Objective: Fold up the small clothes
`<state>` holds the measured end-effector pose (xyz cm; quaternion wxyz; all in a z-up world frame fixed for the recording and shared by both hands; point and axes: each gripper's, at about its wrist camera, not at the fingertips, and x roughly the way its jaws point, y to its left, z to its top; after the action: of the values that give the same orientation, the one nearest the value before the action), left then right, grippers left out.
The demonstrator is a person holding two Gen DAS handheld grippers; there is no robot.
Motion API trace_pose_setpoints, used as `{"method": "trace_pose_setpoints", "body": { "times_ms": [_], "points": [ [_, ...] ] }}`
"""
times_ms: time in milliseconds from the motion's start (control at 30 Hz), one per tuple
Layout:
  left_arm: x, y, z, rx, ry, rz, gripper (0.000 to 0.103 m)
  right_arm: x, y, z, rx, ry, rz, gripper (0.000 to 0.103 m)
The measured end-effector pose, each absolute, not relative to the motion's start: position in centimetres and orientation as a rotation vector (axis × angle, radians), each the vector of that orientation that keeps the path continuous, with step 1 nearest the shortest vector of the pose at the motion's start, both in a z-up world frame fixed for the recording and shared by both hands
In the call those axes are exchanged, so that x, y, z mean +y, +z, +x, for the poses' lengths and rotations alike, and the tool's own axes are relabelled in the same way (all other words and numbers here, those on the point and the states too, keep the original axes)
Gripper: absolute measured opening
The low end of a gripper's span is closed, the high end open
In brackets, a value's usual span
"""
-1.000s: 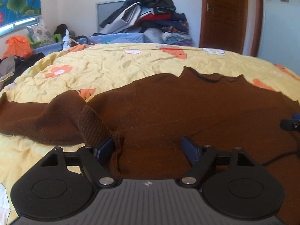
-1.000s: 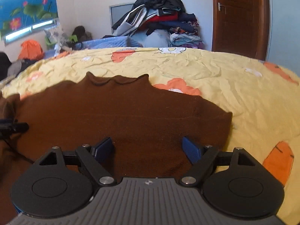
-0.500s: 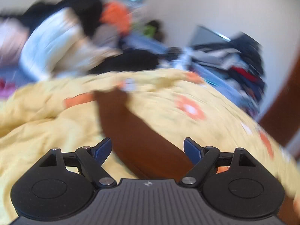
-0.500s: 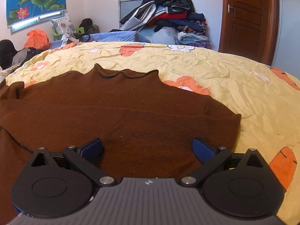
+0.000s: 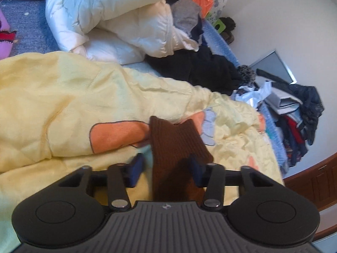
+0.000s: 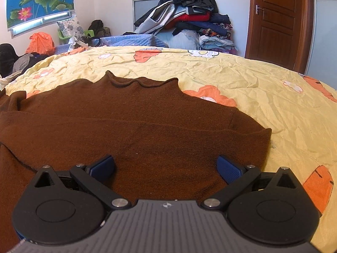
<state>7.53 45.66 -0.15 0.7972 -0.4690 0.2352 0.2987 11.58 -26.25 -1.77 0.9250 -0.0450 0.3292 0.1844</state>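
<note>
Brown sweater (image 6: 134,126) spread on the bed (image 6: 263,88).
Left gripper (image 5: 166,168) open around its cuff (image 5: 177,141); right gripper (image 6: 166,166) open above the hem.

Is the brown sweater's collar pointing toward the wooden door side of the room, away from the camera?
Yes: in the right wrist view the brown sweater lies flat on the yellow bedspread, its collar at the far edge.

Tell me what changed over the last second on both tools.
The left tool swung away from the sweater body toward the bed's left side and now points along the brown sleeve, its cuff lying between the open fingers, not gripped. The right tool opened a little wider and stayed over the brown sweater, which lies flat on the yellow quilt.
</note>
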Motion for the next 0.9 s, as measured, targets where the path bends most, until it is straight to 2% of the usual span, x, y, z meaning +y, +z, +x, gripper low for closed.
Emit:
{"method": "trace_pose_setpoints", "body": {
  "times_ms": [33, 67, 133, 200, 300, 400, 500, 600, 700, 767, 833, 867, 900],
  "points": [
    [45.7, -0.3, 7.7, 0.52, 0.651, -0.982, 0.028, -26.2, -1.8, 11.6, 0.675, 0.377, -0.092, 0.103],
    [45.6, -0.3, 7.6, 0.52, 0.648, -0.966, 0.026, -26.3, -1.8, 11.6, 0.675, 0.378, -0.092, 0.103],
    [45.3, -0.1, 7.4, 0.514, 0.642, -0.933, 0.013, -26.3, -1.8, 11.6, 0.675, 0.377, -0.093, 0.103],
    [44.7, 0.7, 7.0, 0.503, 0.677, -0.902, 0.006, -26.2, -1.8, 11.6, 0.675, 0.376, -0.095, 0.103],
    [42.2, 3.9, 6.6, 0.442, 0.697, -0.792, 0.006, -26.2, -1.8, 11.6, 0.675, 0.376, -0.094, 0.103],
    [35.9, 8.3, 6.7, 0.37, 0.578, -0.605, 0.006, -26.2, -1.8, 11.6, 0.675, 0.375, -0.092, 0.103],
    [25.1, 11.1, 6.7, 0.316, 0.36, -0.311, 0.006, -26.1, -1.8, 11.6, 0.674, 0.373, -0.091, 0.103],
    [14.3, 9.7, 6.1, 0.377, 0.102, -0.126, 0.006, -26.2, -1.7, 11.6, 0.674, 0.374, -0.088, 0.103],
    [5.9, 5.4, 5.5, 0.566, -0.07, 0.003, 0.013, -26.1, -1.7, 11.5, 0.672, 0.371, -0.082, 0.103],
    [2.5, 3.0, 3.9, 0.639, -0.083, 0.054, 0.031, -26.1, -1.7, 11.4, 0.672, 0.367, -0.081, 0.103],
    [1.6, 2.1, 1.5, 0.601, -0.087, 0.038, 0.066, -26.0, -1.8, 11.4, 0.671, 0.365, -0.083, 0.103],
    [1.7, 2.0, 0.4, 0.566, -0.094, 0.014, 0.076, -26.0, -1.8, 11.4, 0.671, 0.366, -0.083, 0.103],
    [2.1, 1.9, -0.6, 0.534, -0.094, -0.008, 0.091, -26.0, -1.8, 11.4, 0.672, 0.366, -0.083, 0.103]
  ]
}}
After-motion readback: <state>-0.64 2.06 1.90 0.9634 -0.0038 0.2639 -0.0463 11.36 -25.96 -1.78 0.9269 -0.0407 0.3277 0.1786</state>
